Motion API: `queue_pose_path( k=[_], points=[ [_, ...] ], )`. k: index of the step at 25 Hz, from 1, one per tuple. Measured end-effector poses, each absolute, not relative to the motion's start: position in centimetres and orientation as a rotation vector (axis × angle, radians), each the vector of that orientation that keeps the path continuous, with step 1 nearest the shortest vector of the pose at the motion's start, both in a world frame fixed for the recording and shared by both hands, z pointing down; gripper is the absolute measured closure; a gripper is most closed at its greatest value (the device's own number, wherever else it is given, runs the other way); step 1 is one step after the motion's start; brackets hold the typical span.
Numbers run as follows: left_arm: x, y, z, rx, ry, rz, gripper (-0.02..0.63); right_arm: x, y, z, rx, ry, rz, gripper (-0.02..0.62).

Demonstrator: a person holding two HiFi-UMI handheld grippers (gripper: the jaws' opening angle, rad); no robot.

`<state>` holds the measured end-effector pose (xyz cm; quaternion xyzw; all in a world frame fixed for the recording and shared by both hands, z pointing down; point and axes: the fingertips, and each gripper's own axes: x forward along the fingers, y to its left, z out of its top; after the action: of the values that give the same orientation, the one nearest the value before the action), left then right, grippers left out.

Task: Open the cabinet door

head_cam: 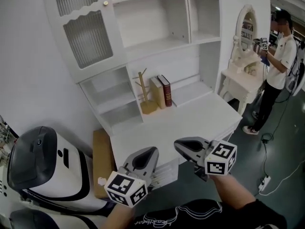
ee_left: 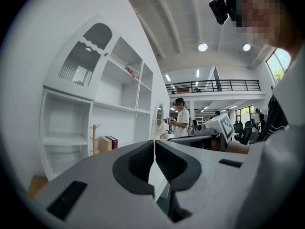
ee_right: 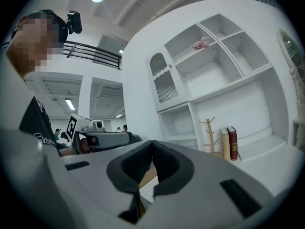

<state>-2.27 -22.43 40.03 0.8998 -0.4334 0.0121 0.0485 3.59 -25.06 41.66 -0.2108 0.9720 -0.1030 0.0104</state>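
Cabinet shelf [head_cam: 190, 92] holds books [head_cam: 161, 91] and a wooden rack [head_cam: 144, 93]; left gripper [head_cam: 152, 152] and right gripper [head_cam: 178, 145] fingers pressed together.

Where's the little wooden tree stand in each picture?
Head view: the wooden stand is near the centre, just left of the books.
Left gripper view: the wooden stand is low on the left.
Right gripper view: the wooden stand is right of centre.
Shared landmark: the books stand just right of it in every view.

No legible text anywhere; print on the black shirt [head_cam: 205, 213] too blurred
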Motion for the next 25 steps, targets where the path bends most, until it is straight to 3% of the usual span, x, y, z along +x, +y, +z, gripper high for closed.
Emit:
queue_pose_path(
  k=[16, 25],
  points=[
    [-7.3, -36.2, 29.0, 2.944, -1.565, 0.007, 0.598, 0.4, -37.2, 35.6, -0.667, 3.006, -0.121, 0.591],
    [-11.6, -44.3, 18.0, 3.087, -1.747, -0.006, 0.531, -1.6, -44.0, 31.7, -0.688, 2.973, -0.071, 0.591]
  ],
)
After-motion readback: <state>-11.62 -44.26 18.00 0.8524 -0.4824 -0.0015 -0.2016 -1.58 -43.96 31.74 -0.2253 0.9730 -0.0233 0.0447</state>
